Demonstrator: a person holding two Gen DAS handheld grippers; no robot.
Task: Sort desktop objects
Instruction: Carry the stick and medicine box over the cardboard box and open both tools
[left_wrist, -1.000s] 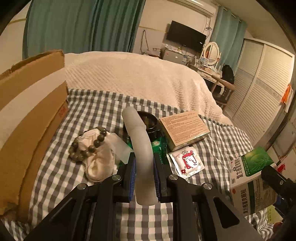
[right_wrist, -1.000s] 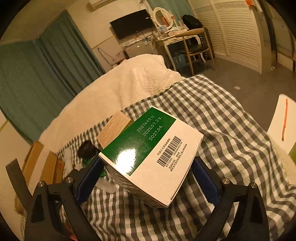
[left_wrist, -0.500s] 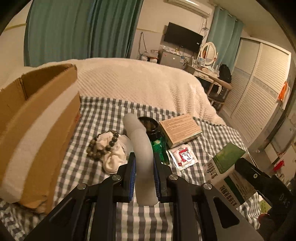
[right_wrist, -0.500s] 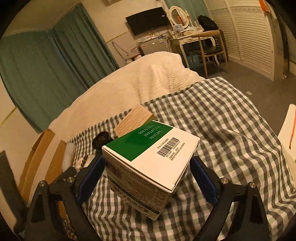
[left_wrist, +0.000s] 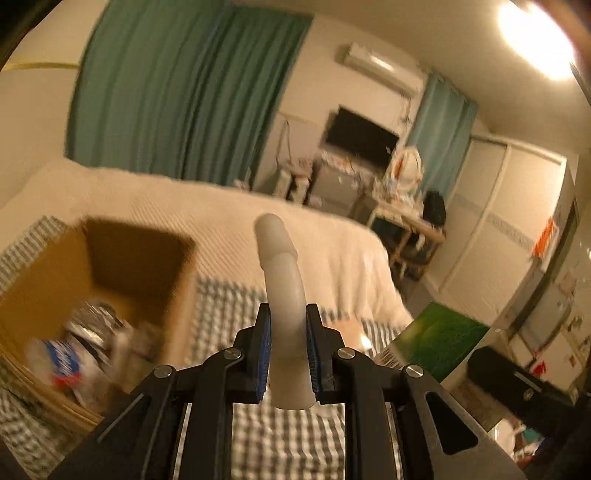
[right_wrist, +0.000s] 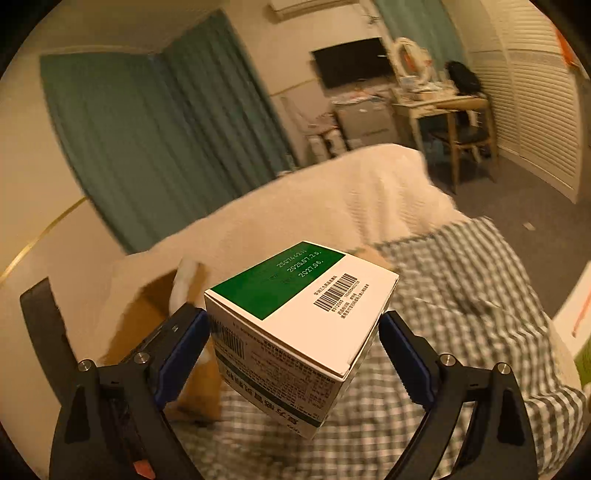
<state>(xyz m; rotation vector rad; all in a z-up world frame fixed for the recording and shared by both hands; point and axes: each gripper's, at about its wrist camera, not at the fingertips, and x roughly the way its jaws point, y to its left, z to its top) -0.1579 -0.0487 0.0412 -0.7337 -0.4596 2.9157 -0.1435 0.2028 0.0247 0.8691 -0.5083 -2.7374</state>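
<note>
My left gripper (left_wrist: 288, 332) is shut on a pale, curved silicone object (left_wrist: 282, 280) that sticks up between its blue pads, lifted above the checked cloth. An open cardboard box (left_wrist: 110, 291) with several packets inside lies to its lower left. My right gripper (right_wrist: 293, 325) is shut on a green and white medicine box (right_wrist: 295, 317), held tilted in the air over the bed. That medicine box (left_wrist: 439, 343) also shows at the right in the left wrist view. The cardboard box (right_wrist: 155, 321) is partly hidden behind the right gripper's left finger.
A grey checked cloth (right_wrist: 461, 295) covers the near part of the bed, with a cream quilt (left_wrist: 184, 206) beyond it. Green curtains (left_wrist: 177, 96), a wall television (right_wrist: 351, 66), a desk with a chair (right_wrist: 461, 122) and slatted wardrobe doors (right_wrist: 535, 96) stand further off.
Both grippers have risen with their loads and swung left toward the cardboard box. The box's open inside now shows in the left wrist view; the bracelet and small items have dropped out of sight.
</note>
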